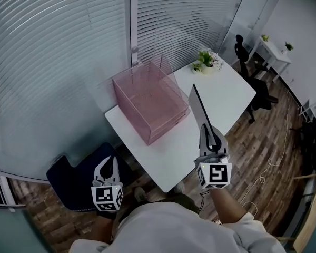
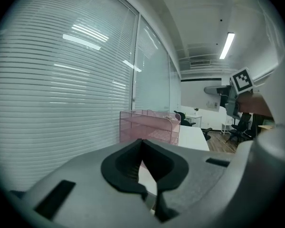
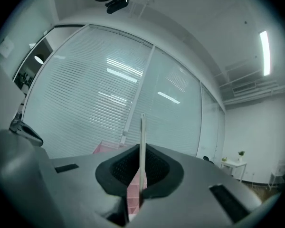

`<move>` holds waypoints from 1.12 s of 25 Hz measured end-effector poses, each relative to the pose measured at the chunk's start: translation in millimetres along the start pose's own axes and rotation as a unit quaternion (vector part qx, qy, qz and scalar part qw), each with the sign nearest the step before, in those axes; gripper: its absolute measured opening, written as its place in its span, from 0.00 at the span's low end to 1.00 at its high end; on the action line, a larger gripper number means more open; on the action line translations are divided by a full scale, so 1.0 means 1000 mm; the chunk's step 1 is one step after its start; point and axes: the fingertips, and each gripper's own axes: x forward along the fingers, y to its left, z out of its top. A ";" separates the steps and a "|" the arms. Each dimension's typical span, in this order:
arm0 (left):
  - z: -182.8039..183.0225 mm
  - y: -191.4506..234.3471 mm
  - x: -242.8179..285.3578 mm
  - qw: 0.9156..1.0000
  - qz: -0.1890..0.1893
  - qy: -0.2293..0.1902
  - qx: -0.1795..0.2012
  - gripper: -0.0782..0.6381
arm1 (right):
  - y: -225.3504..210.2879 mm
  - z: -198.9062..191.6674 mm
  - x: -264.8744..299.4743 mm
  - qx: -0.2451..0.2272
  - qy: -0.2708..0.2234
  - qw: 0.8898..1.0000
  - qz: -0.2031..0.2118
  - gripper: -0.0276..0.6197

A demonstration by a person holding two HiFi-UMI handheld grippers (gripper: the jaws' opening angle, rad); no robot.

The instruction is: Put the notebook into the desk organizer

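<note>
A pink mesh desk organizer (image 1: 150, 101) stands on the white table (image 1: 221, 96), at its left end near the blinds. My right gripper (image 1: 209, 137) is shut on a thin dark notebook (image 1: 199, 108), held upright and edge-on over the table just right of the organizer. In the right gripper view the notebook (image 3: 142, 132) rises as a thin strip from between the pads of the right gripper (image 3: 141, 148), with the organizer (image 3: 107, 147) behind. My left gripper (image 1: 108, 168) hangs low at the left, off the table, shut and empty. The left gripper view shows the left gripper (image 2: 142, 142) facing the organizer (image 2: 149, 127).
A potted plant (image 1: 205, 61) sits at the table's far end. A black office chair (image 1: 253, 83) stands to the right, with a second white desk (image 1: 274, 51) beyond. A dark blue seat (image 1: 76, 181) lies under my left gripper. Blinds (image 1: 52, 62) cover the glass wall behind.
</note>
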 end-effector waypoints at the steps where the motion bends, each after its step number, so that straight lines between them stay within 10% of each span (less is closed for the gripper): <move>1: 0.001 0.002 0.001 1.000 0.005 -0.001 -0.001 0.12 | -0.001 0.002 0.012 -0.013 -0.003 1.000 0.006 0.08; 7: -0.004 0.014 -0.008 0.998 0.057 -0.004 -0.025 0.12 | 0.012 0.009 0.086 -0.131 -0.003 0.989 0.072 0.08; 13: -0.008 0.019 -0.016 0.993 0.106 -0.003 -0.049 0.12 | 0.042 0.003 0.157 -0.274 -0.007 0.951 0.145 0.08; 21: -0.023 0.024 -0.029 0.986 0.152 0.004 -0.074 0.12 | 0.110 -0.055 0.213 -0.482 0.029 0.841 0.244 0.08; 28: -0.032 0.034 -0.038 0.980 0.177 0.006 -0.092 0.12 | 0.140 -0.114 0.219 -0.572 0.088 0.749 0.322 0.08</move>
